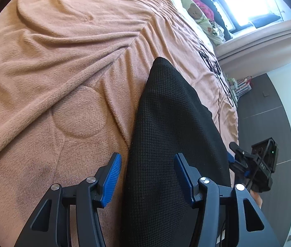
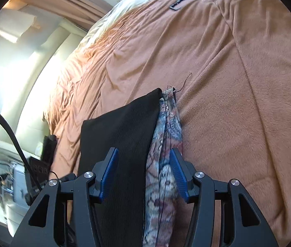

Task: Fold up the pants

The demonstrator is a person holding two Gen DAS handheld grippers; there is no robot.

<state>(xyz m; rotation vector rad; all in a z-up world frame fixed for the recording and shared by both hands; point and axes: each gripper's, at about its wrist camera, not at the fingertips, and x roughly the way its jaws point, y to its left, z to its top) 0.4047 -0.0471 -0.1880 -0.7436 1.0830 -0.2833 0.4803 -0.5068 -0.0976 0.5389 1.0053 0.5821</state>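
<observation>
Lying on a bed, the pants [image 1: 172, 127] are the main subject: black, finely waffle-textured cloth that rises from the bedcover in a long tapering wedge toward the camera. In the right wrist view the same black cloth [image 2: 122, 135] shows a ribbed inner side printed in faded blue, pink and cream [image 2: 166, 144]. A loose dark thread [image 2: 186, 80] curls from its frayed tip.

The right tongs [image 2: 143, 154] are clenched on the pants, one ribbed blue pad against the black cloth and the other against the printed side. The left tongs [image 1: 147, 156] straddle the black cloth. One pad overlaps it, but a thin sliver of blanket shows beside the other, so I cannot tell whether they pinch it. The cloth's lower part is cut off below both pairs of tongs.

Under the pants lies a peach fleece blanket [image 1: 67, 65], soft and rumpled into long creases, with a stitched circle. Black line-drawn lettering [image 1: 213, 65] runs along its edge, too distorted to read.

From the left wrist, the right tongs' black body [image 1: 258, 164] sits by the bed edge with a small green light, its white marking too small to read. Beyond are bedding printed with teddy bears [image 1: 194, 12], a bright window [image 1: 246, 4] and dark floor [image 1: 269, 107].

From the right wrist, a black cable [image 2: 7, 127] crosses blurred furniture beside the bed.
</observation>
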